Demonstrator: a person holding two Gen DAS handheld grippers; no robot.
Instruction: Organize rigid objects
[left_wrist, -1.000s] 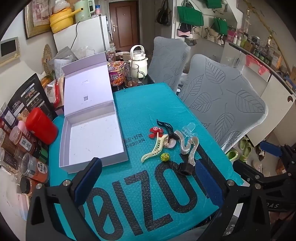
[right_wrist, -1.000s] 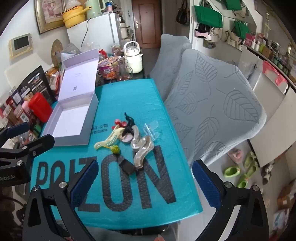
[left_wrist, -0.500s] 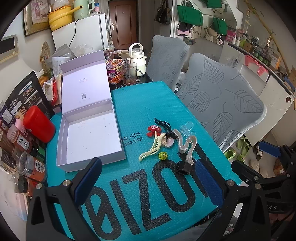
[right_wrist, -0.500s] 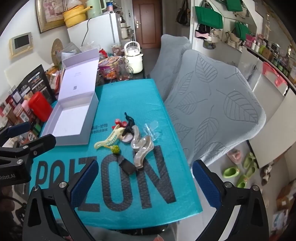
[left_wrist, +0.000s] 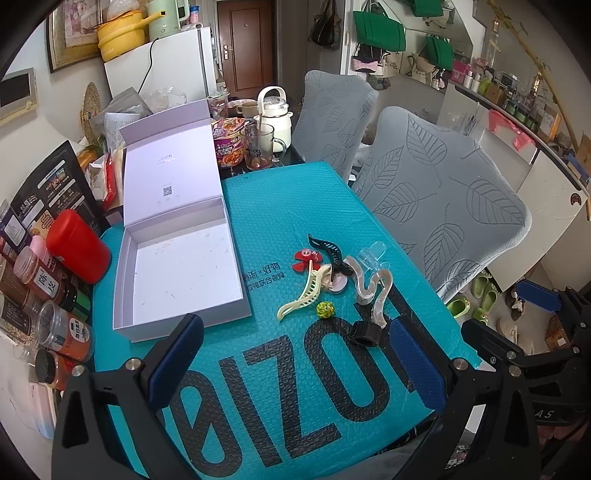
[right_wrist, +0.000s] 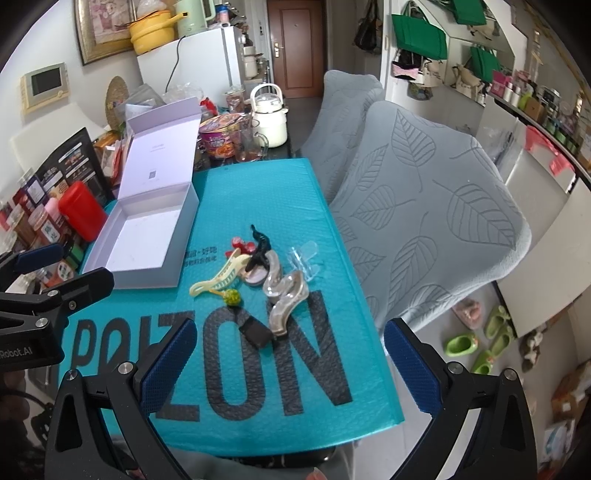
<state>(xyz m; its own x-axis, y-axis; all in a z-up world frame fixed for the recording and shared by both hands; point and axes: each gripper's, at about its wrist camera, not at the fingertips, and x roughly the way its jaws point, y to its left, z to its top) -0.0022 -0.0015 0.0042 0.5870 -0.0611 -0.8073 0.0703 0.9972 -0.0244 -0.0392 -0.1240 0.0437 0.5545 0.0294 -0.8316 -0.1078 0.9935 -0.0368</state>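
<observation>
A pile of hair clips lies mid-table on a teal mat (left_wrist: 288, 206): a cream claw clip (left_wrist: 302, 295), a black curved clip (left_wrist: 327, 246), a red flower clip (left_wrist: 303, 258), a clear wavy clip (left_wrist: 373, 291), a small black clip (left_wrist: 365, 333) and a yellow-green bead (left_wrist: 325, 309). An open, empty lilac box (left_wrist: 181, 266) sits left of them with its lid up. My left gripper (left_wrist: 295, 354) hovers open above the mat's near edge. My right gripper (right_wrist: 288, 362) is open too, near and above the small black clip (right_wrist: 255, 331). The pile (right_wrist: 258, 266) and box (right_wrist: 140, 243) show in the right wrist view.
Spice jars (left_wrist: 48, 288) and a red canister (left_wrist: 77, 251) line the table's left edge. A noodle cup (left_wrist: 229, 144), glass mug (left_wrist: 258, 147) and white kettle (left_wrist: 273, 122) stand behind the mat. Two grey covered chairs (left_wrist: 443, 199) press against the right side.
The left wrist view has shifted slightly, the box and clips sliding a little left and down in frame. The right gripper has barely moved. Both stay open and hold nothing.
</observation>
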